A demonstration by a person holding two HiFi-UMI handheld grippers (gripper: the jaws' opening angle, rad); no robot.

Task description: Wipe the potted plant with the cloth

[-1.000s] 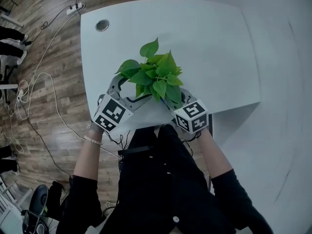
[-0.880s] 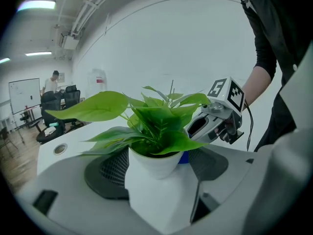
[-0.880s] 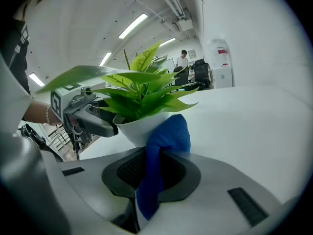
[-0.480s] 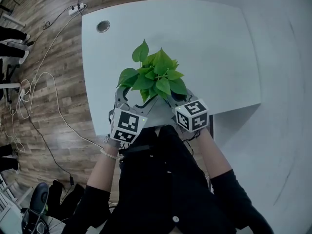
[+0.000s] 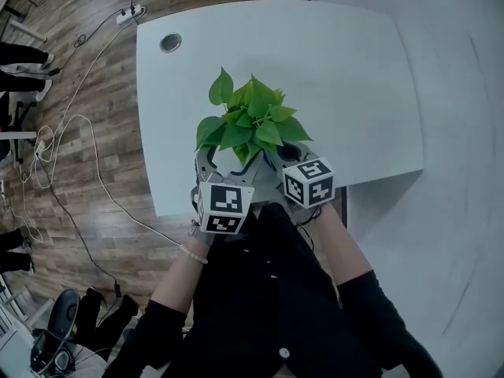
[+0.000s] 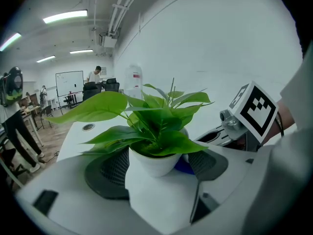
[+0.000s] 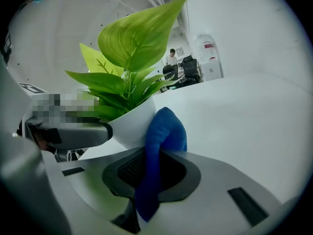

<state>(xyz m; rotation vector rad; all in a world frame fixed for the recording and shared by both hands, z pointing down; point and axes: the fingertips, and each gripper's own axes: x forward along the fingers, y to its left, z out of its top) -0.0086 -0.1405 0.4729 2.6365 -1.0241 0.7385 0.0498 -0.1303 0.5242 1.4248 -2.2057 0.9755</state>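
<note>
evidently the wiping was under way but nowhere near judged finished. the potted plant (image 5: 248, 124) stood on the white table (image 5: 339, 77), close to its near edge and right in front of the person, with both grippers drawn in at its base.

the left gripper (image 6: 157, 166) had its jaws set wide around the white pot (image 7: 128, 125), one pad on each side of it. the pads looked to be pressing the pot's wall, so i took this as a steadying hold, though the far pad's contact was partly masked by a bit of blue showing behind the pot.

the right gripper (image 7: 149, 173) had its jaws closed on the blue cloth (image 7: 164, 126). the cloth stood up out of the jaws in a rounded fold, and that fold lay against the outer wall of the pot, just under the rim.

so the step in hand seemed to be rubbing the pot's side. how much of the wall had been covered could not be read from these views, since no dust or streak showed on the white surface. the leaves (image 6: 146, 121) spread above the cloth and nothing touched them, so by my reading they were yet to be wiped, along with whatever part of the pot faced away from the cloth.
</note>
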